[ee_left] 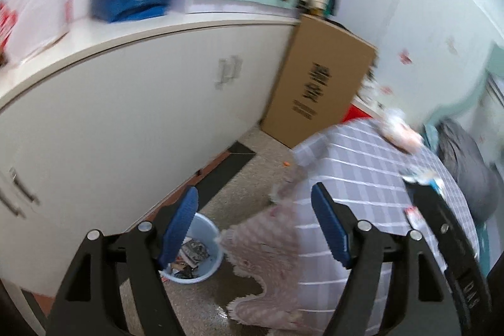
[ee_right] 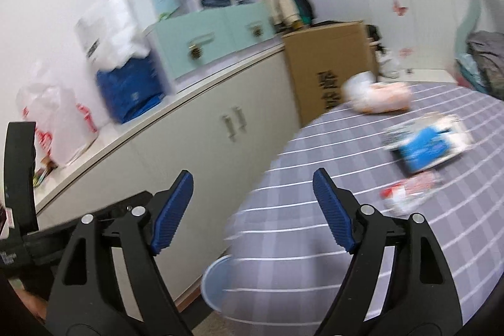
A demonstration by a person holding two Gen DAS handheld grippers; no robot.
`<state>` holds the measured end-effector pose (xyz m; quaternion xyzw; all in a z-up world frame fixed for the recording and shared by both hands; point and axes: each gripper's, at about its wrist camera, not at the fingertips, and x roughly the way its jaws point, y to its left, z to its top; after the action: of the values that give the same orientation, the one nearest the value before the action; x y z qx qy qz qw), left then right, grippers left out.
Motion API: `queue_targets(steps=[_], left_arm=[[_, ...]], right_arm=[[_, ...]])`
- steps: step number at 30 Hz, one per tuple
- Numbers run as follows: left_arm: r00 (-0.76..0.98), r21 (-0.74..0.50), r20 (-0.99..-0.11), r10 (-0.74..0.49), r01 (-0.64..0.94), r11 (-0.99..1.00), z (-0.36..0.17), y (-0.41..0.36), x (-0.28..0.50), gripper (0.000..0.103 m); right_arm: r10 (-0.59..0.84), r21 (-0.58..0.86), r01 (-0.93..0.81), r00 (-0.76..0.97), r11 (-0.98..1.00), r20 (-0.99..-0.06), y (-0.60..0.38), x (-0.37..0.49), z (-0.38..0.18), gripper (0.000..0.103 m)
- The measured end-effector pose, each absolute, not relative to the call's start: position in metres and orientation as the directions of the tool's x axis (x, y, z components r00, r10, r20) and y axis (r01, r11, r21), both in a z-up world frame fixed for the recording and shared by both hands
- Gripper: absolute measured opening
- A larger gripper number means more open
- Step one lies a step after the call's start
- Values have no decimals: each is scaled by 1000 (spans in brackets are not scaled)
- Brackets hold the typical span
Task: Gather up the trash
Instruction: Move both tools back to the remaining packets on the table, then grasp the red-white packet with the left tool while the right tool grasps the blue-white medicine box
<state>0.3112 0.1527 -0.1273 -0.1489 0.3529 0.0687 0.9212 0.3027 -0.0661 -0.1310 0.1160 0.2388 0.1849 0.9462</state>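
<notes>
A light blue trash bin (ee_left: 201,254) stands on the floor between the cabinet and the bed, with several wrappers inside; its rim also shows in the right wrist view (ee_right: 217,282). On the grey checked bed (ee_right: 346,210) lie a blue and white package (ee_right: 428,144), a red and white wrapper (ee_right: 406,194) and a pink and white bundle (ee_right: 378,96). My left gripper (ee_left: 255,200) is open and empty above the floor beside the bin. My right gripper (ee_right: 253,181) is open and empty over the bed's edge, left of the trash.
A long white cabinet (ee_left: 126,115) runs along the left, with a blue bag (ee_right: 129,87), white plastic bags (ee_right: 60,122) and mint drawers (ee_right: 204,37) on top. A cardboard box (ee_left: 321,84) stands at the bed's far end. A pink mat (ee_left: 267,266) lies on the floor.
</notes>
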Motion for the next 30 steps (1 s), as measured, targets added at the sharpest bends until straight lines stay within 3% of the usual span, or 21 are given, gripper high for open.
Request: queue_targets(steps=[6,15,21,24,28,30], left_arm=[[730,-131,-682,-55,-49,990,-127,51,337,78],[648,-31,-745,-155,199,980,-152,-71,375,79],[609,-10,-769,-195,294,956,-164,-103,394,79],[615,51,-775,-146,290,956,-171,-113,405,79],[570,12,-803,-176,310,951,-181,-112,415,78],[580,13,-795,-179,312,950,-181,-111,415,71]], right_arm=[[248,269,-138,865,953,-437,-158,308,-124,83],[160,298,13,820,955,-549,-257,331,-147,85],[174,303,15,790,953,-588,-279,341,-161,85],[207,334,9,769,942,-605,-285,346,-167,85],[222,345,5,757,939,-615,-288,350,-169,85],[226,346,1,755,938,-616,-288,351,-169,85]])
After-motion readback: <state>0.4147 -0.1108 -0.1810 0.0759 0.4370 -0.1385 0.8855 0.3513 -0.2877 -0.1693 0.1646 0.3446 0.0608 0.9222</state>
